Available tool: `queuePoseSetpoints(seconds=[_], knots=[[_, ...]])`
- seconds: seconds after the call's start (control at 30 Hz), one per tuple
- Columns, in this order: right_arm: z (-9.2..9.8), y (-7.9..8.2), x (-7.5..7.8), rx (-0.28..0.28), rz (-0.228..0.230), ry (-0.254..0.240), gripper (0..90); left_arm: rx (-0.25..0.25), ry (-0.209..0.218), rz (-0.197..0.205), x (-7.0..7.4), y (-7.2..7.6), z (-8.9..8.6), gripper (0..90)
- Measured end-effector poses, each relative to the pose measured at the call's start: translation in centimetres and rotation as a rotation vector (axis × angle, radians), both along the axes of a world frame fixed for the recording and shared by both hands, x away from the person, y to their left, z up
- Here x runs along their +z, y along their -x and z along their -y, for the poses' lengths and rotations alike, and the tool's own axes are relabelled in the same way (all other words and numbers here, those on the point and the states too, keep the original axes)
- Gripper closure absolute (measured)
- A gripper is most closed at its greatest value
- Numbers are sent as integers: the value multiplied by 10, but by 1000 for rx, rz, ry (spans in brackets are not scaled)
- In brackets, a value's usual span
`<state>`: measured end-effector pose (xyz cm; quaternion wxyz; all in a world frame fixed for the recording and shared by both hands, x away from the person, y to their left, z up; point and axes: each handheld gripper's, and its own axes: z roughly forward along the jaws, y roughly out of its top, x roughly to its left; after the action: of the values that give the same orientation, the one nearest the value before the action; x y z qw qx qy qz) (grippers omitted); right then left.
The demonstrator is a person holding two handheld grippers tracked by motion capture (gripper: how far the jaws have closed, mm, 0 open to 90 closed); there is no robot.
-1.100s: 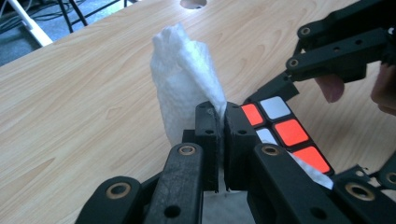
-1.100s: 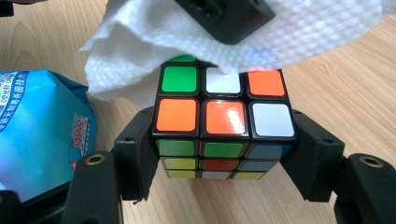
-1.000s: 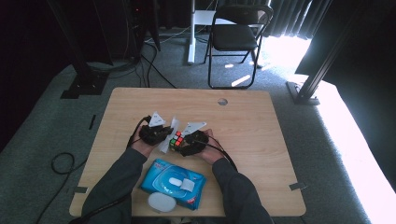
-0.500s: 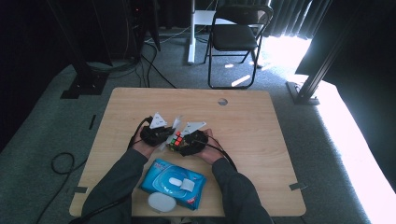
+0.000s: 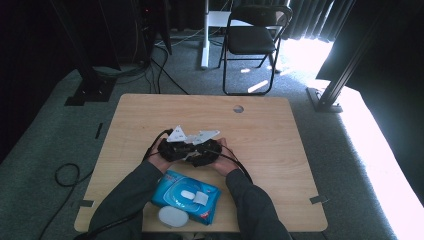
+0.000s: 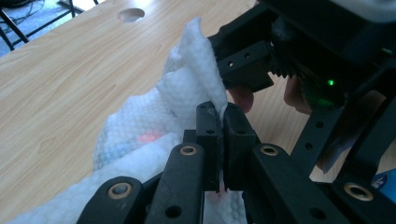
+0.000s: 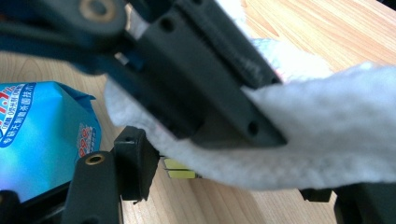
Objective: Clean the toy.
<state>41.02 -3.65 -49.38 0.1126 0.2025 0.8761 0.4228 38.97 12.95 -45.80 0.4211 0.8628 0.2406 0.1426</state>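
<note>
At the middle of the wooden table (image 5: 280, 150) two hands hold the grippers tip to tip. My left gripper (image 6: 219, 114) is shut on a white wet wipe (image 6: 187, 88), a fold of which stands up above its pads. The wipe (image 7: 327, 135) drapes over a puzzle cube (image 7: 180, 170), of which two yellow tiles show beside my right gripper's left pad. My right gripper (image 7: 224, 179) is shut on that cube, its other pad hidden under the wipe. In the high view the left gripper (image 5: 186, 150) and right gripper (image 5: 196, 154) overlap, hiding the cube.
A blue pack of wet wipes (image 5: 185, 196) lies near the front edge between the forearms, with a white round lid (image 5: 173, 216) beside it. The pack (image 7: 42, 135) is close to the right gripper. A cable hole (image 5: 238, 108) sits at the table's back; a folding chair (image 5: 250, 40) stands beyond.
The left gripper has slid to the right with the wipe, onto the cube. The cube's coloured faces, visible between the grippers before, are now covered. The right gripper has stayed still.
</note>
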Motion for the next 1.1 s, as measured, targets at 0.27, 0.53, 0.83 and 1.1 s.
queuePoseSetpoints(seconds=[0.27,0.53,0.83,1.1], knots=[[3,0,-1,-3,1,4,344,63,-27,23,-1,-3,-8,868],[5,0,-1,-5,-1,5,344,122,-21,24,-3,-5,-20,862],[6,-3,0,-21,-5,-5,344,12,-21,22,0,11,-10,863],[7,-1,0,-10,1,3,344,60,-28,36,-3,6,-18,865]])
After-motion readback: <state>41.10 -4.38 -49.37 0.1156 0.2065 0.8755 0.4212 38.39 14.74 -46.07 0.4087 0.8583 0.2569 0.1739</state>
